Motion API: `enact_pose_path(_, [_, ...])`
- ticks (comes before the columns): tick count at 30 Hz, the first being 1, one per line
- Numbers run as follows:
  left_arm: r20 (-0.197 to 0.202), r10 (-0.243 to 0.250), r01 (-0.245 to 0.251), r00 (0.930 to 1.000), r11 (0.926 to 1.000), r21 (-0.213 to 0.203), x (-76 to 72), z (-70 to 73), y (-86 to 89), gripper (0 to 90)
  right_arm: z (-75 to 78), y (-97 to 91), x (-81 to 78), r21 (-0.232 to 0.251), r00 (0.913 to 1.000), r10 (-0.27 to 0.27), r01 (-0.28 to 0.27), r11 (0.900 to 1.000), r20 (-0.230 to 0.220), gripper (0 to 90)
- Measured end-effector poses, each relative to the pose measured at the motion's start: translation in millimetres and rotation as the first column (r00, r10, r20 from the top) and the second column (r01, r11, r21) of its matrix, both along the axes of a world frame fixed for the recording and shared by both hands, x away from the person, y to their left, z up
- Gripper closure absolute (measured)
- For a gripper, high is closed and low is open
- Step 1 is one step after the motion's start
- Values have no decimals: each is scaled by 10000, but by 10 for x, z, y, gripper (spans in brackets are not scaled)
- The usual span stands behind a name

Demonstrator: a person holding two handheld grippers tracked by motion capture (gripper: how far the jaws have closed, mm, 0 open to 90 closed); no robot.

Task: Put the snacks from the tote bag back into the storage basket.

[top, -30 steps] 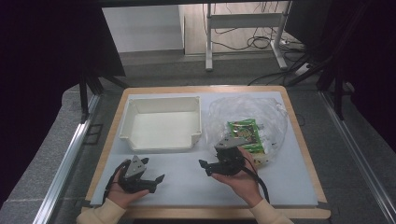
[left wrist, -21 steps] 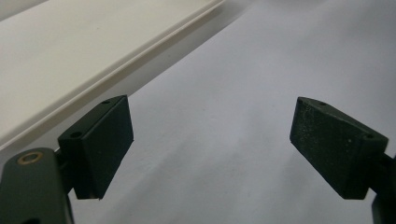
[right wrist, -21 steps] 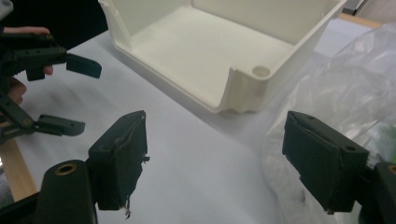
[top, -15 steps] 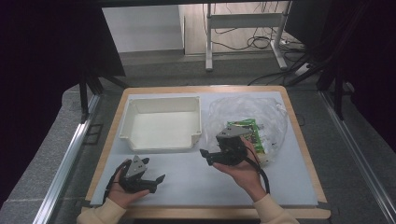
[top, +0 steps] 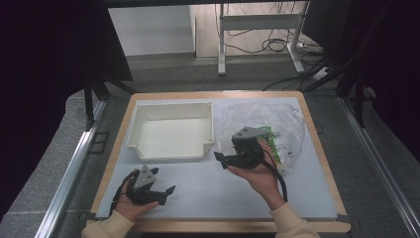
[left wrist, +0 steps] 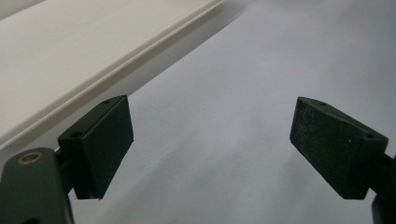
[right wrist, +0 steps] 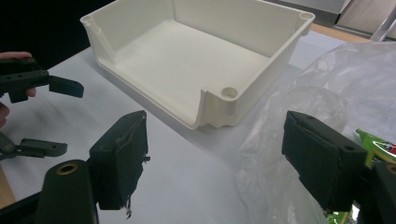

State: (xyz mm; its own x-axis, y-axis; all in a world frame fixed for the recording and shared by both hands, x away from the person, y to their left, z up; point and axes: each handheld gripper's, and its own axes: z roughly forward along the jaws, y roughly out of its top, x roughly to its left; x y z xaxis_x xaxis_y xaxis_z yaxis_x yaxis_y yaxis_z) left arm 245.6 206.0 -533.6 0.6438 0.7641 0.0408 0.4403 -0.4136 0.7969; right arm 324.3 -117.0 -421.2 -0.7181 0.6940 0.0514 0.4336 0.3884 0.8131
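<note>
The clear plastic bag (top: 270, 126) lies crumpled on the right half of the white mat (top: 208, 191), near the far right corner; inside it sits a green packet (top: 273, 144), partly hidden by the right gripper; in the right gripper view the bag (right wrist: 327, 88) spreads out on the right side, and a bit of the green packet (right wrist: 376, 140) peeks out by the right jaw.

The right gripper (top: 224, 160) is held just above the near left edge of the bag, with a hand (top: 257, 173) under it; its jaws are wide apart and hold nothing; in the right gripper view the right gripper (right wrist: 215, 154) has one jaw over the bare mat and the other over the bag.

Just beside the bag, on its left, stands the white bin (top: 171, 151); it sits at the far left part of the mat, and its near right corner is close to the right gripper; in the right gripper view the bin (right wrist: 299, 28) is open on top with nothing in it.

The left gripper (top: 166, 194) is near the near left corner of the mat, well apart from the bag; a hand (top: 130, 207) holds it low; its jaws are wide apart too and grip nothing; in the left gripper view the left gripper (left wrist: 210, 149) points over the bare mat (left wrist: 243, 93), with the side of the bin (left wrist: 93, 51) just beside it.

The mat lies on a wooden tabletop (top: 317, 148).
</note>
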Motion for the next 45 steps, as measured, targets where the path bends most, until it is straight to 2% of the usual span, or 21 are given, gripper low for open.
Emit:
enact_pose_path(9, [18, 12, -12, 10000, 10000, -32, -1, 0, -3, 132, 4, -73, 104, -202, 9996, -294, 293, 9994, -14, 232])
enact_pose_path(31, [-44, -28, 28, 10000, 10000, 33, -6, 2, -8, 132, 95, -204, 243, -99, 9970, -766, 767, 9970, 45, 240])
enact_pose_path(45, [-92, -17, 17, 10000, 10000, 71, -3, -2, -4, 132, 213, -305, 326, 200, 9952, -981, 980, 9950, 43, 240])
